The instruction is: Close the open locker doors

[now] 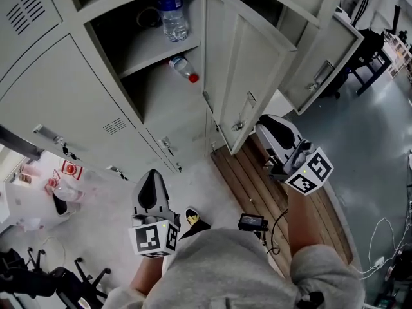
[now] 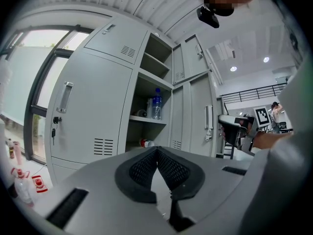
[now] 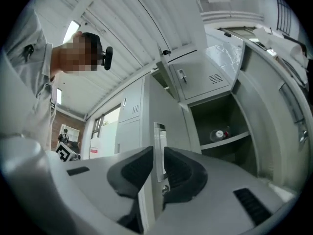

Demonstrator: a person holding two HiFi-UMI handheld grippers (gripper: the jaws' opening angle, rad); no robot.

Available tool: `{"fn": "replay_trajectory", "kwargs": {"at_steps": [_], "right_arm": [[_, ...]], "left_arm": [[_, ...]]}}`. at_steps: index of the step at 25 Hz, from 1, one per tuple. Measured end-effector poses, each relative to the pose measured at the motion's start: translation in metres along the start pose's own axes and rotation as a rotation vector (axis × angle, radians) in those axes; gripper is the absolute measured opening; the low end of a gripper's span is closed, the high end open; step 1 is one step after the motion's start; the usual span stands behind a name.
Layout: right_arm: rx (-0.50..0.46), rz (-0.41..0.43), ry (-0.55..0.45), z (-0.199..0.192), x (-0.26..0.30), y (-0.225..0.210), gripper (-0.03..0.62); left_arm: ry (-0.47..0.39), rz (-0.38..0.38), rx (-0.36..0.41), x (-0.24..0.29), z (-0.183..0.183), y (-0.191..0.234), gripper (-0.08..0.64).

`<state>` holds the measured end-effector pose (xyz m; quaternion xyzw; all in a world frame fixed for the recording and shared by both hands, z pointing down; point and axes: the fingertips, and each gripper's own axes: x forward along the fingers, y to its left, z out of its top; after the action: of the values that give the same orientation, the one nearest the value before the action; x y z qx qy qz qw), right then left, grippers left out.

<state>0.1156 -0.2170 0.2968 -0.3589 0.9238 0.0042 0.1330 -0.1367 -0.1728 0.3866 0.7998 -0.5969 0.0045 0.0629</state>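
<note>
In the head view a grey locker bank has two doors standing open. The middle door (image 1: 248, 69) swings out from a compartment with an upright water bottle (image 1: 174, 15) and a lying red-capped bottle (image 1: 183, 68). My right gripper (image 1: 261, 122) is at that door's free edge, close to its latch handle (image 1: 239, 126). In the right gripper view the door (image 3: 161, 116) edge runs between the pads and the right gripper (image 3: 157, 153) is shut on it. My left gripper (image 1: 149, 188) hangs lower left, apart from the lockers; the left gripper (image 2: 157, 151) is shut, holding nothing.
A second open door (image 1: 325, 60) stands further right. A wooden platform (image 1: 257, 185) lies under the lockers at my feet, with a black device (image 1: 252, 222) and cables on the floor. Chair bases (image 1: 58, 282) and a cluttered white table (image 1: 26, 198) are at left.
</note>
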Motion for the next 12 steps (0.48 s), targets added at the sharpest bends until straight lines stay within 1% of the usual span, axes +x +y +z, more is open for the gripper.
{"fn": "replay_trajectory", "kwargs": {"at_steps": [8, 12], "right_arm": [[0.028, 0.147, 0.017, -0.017, 0.047, 0.054, 0.067], [0.035, 0.185, 0.038, -0.024, 0.073, 0.072, 0.067]], "left_arm": [[-0.002, 0.022, -0.010, -0.006, -0.001, 0.009, 0.009], [-0.005, 0.039, -0.014, -0.008, 0.001, 0.018, 0.009]]}}
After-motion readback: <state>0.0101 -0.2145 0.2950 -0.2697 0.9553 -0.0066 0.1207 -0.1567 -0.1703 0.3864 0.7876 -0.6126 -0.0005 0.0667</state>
